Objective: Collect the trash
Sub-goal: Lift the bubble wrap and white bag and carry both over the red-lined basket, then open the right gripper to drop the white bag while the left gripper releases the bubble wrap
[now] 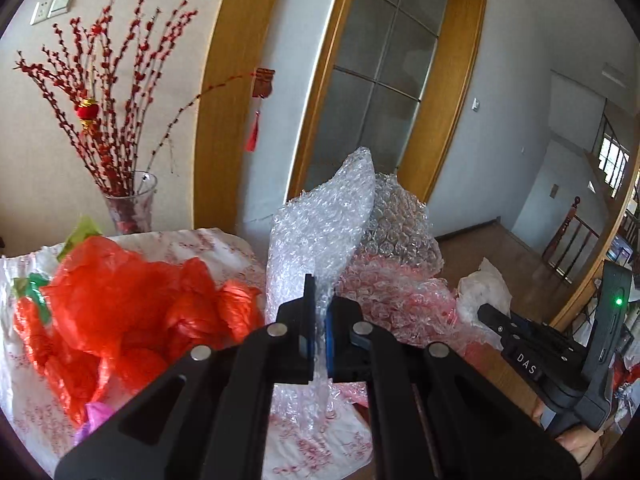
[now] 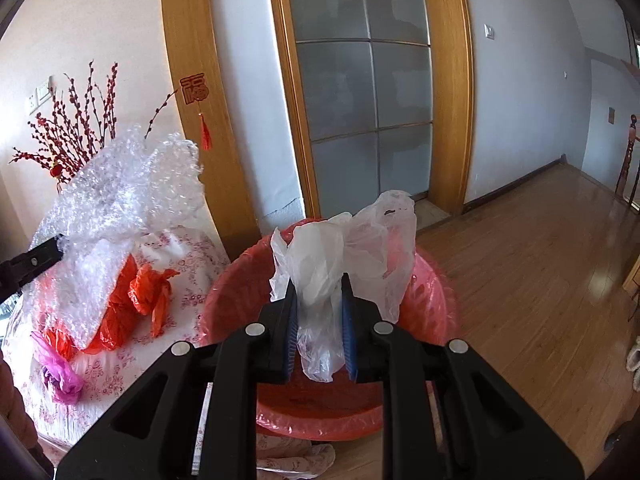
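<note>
My left gripper is shut on a big sheet of clear bubble wrap and holds it up above the table; the wrap also shows in the right wrist view. My right gripper is shut on a crumpled white plastic bag and holds it over a bin lined with a red bag. Red plastic bags and a pink bag lie on the table. The right gripper also shows at the right of the left wrist view.
The table has a white cloth with red flowers. A glass vase of red berry branches stands at its back by the wall. A frosted glass door in a wooden frame is behind the bin. Wooden floor lies to the right.
</note>
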Demonstrator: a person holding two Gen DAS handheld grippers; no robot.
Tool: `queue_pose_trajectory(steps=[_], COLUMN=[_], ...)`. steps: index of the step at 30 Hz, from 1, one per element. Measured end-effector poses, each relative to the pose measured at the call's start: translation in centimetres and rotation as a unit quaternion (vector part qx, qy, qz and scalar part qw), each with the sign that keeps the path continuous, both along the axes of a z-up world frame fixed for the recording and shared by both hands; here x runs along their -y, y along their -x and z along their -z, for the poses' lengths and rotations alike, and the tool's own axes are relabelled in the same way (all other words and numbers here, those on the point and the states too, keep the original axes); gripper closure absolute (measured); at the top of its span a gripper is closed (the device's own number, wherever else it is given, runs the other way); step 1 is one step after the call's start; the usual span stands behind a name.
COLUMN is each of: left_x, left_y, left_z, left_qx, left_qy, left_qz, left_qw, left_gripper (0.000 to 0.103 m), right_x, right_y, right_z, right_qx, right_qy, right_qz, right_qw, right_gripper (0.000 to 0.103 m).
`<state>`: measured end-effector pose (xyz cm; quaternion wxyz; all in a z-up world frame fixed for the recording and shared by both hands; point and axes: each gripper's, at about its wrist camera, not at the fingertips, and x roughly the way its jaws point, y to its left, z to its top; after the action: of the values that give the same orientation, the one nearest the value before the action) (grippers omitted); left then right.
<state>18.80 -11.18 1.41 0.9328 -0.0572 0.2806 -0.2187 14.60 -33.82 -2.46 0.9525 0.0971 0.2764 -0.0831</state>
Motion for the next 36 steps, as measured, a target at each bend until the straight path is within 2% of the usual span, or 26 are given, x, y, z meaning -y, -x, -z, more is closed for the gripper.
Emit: queue_pose_trajectory(steps=[10,19,21,24,28,34,36], left_x=[7.3,9.7,9.8,9.5,8.4,7.0,6.6], left_y=[-3.6,-6.3,-6.3,-6.5,-6.2,-5.5,-5.4], left_z=[3.0,6.3,6.9,7.4,7.2,6.4,6.3], left_qx=[-0.022,-0.059,-0.067,-0.078,-0.076,-0.063,-0.064], left_qy=[-0.008,-0.020,-0.023,-0.025,-0.019,-0.025,-0.025], left_qz=[0.061,0.071,0.068,0.062,0.049,0.033,0.029], left_qw=[0.9979,0.9955,0.9952,0.9948,0.9957,0.9972,0.9972], left_gripper=[0.097,0.097,0.094,0.083,0.071,0.064,0.064], right_x=[2.8,4.3,4.5,4.4,4.2,3.8,3.6], right_y=[-1.0,-2.2,-2.5,-2.7,-2.7,-1.9,-1.4], right_z=[0.5,1.3,1.5,1.9,2.3,1.9,1.7], right_qx=[-0.002,-0.006,-0.009,-0.012,-0.013,-0.008,-0.004], right_qy=[-0.013,-0.026,-0.033,-0.037,-0.038,-0.028,-0.017], right_qz=[0.016,0.021,0.016,0.007,0.004,0.017,0.025], right_qw=[1.000,0.999,0.999,0.999,0.999,0.999,1.000], right_gripper=[0.084,0.083,0.082,0.073,0.053,0.039,0.038])
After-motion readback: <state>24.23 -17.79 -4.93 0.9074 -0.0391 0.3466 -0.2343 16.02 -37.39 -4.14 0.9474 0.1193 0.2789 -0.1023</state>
